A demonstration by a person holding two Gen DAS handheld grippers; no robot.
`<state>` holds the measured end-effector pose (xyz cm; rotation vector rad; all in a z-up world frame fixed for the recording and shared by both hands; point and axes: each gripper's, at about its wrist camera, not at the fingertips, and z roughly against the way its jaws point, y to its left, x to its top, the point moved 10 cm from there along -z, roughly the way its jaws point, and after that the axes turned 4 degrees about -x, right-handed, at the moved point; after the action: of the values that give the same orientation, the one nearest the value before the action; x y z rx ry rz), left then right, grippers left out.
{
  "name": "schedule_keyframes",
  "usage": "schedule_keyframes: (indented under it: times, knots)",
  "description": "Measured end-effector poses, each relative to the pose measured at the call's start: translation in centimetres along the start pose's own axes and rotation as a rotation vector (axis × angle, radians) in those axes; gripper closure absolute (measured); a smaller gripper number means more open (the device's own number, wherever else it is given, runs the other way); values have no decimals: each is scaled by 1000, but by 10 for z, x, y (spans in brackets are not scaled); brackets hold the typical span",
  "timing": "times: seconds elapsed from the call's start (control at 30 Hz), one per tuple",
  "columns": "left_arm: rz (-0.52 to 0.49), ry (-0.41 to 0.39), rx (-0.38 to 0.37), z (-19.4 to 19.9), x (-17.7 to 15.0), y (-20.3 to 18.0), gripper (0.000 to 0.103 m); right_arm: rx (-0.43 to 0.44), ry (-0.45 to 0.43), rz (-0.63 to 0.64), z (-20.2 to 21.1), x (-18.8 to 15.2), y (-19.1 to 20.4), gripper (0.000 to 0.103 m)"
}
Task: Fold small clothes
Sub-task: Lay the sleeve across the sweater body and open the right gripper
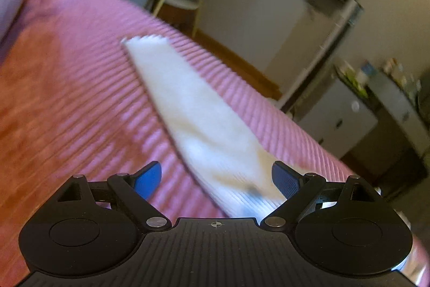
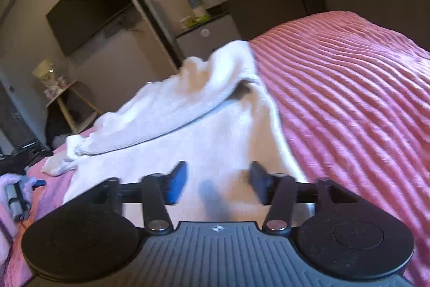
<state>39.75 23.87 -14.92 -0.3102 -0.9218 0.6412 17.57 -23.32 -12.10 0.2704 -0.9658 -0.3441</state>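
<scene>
A white ribbed garment [image 1: 199,120] lies as a long strip on the pink ribbed bedspread [image 1: 80,85] near the bed's far edge. My left gripper [image 1: 216,175] hovers over its near end, jaws wide open, and its blue pads [image 1: 149,176] press on nothing. In the right wrist view the same white garment [image 2: 188,131] spreads ahead, with one part folded over and bunched [image 2: 209,82] on top. My right gripper [image 2: 217,178] stands open just above the cloth, nothing gripped. The pink bedspread [image 2: 349,98] fills the right side.
The bed's edge runs just beyond the garment, with wooden floor [image 1: 236,63] below. A dark screen [image 2: 88,4] hangs on the wall, a small side table [image 2: 61,96] stands by it, and low cabinets [image 1: 338,120] line the wall. A grey and black object [image 2: 17,199] sits at the left edge.
</scene>
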Motion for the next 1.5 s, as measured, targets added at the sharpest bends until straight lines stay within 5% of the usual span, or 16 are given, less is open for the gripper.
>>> schedule_keyframes:
  times: [0.17, 0.33, 0.43, 0.5, 0.73, 1.13, 1.33, 1.5]
  knots:
    - [212, -32, -63, -24, 21, 34, 15, 38, -12, 8, -7, -7, 1, 35]
    - [231, -76, -40, -43, 40, 49, 32, 80, -23, -52, -12, -6, -5, 35]
    - [267, -84, -25, -50, 47, 56, 56, 80, -30, -32, -16, -7, -3, 35]
    - [258, -65, 4, -51, 52, 62, 94, 83, -30, -31, -16, -7, -2, 34]
    - [205, -113, -56, -26, 67, 54, 95, 96, -32, -47, -16, -6, -4, 34]
    - [103, -184, -252, 42, 85, -24, 95, 92, -27, -38, -8, 3, -2, 34]
    - [-90, -204, -414, 80, 70, -114, 95, 90, -32, -42, -6, 7, -2, 34]
    - [-340, -151, -627, 116, -3, -216, 95, 93, -32, -68, -6, 7, -7, 34]
